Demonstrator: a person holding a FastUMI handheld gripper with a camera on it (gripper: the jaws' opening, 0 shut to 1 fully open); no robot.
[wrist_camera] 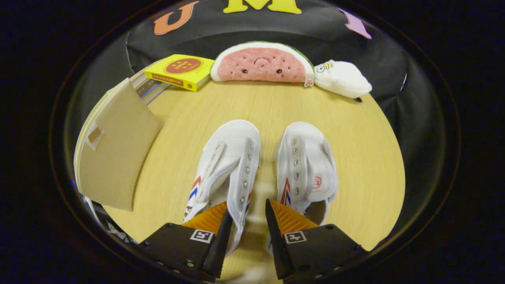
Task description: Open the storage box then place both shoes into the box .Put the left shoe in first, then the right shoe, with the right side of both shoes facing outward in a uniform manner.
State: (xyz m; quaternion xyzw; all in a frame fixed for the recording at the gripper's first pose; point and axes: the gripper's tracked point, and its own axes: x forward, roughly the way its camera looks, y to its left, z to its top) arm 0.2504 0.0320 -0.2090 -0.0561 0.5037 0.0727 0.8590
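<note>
box flap [114,157]: tan cardboard panel, off to the left of the claw and ahead of it, standing tilted over the surface edge; small cutout tab near its upper left. Box body mostly hidden behind it, can't tell how far open.
books [148,85]: stack beyond the flap, far left, partly covered by the yellow box.
yellow box [179,71]: flat, red round label on top, lying on the books, well beyond the claw's left finger.
left shoe [229,165]: white canvas, no laces, toe pointing away from the claw. Heel end runs under and between the fingers; red/blue stripes on its side near the left finger.
claw [246,217]: fingers apart, hanging over the heel ends of both shoes. Left shoe's inner edge sits in the gap; not clamped on anything, can't confirm contact.
surface [363,157]: light wood grain, round-looking, carries everything.
right shoe [305,169]: same type, just beside the left shoe, narrow strip of surface between them, toe away. Heel under the right finger; red round mark on its outer side.
watermelon cushion [261,63]: half-slice plush with a face, far beyond the claw, against the booth wall.
white plush [342,79]: small, bee mark on it, touching the cushion's right end.
</note>
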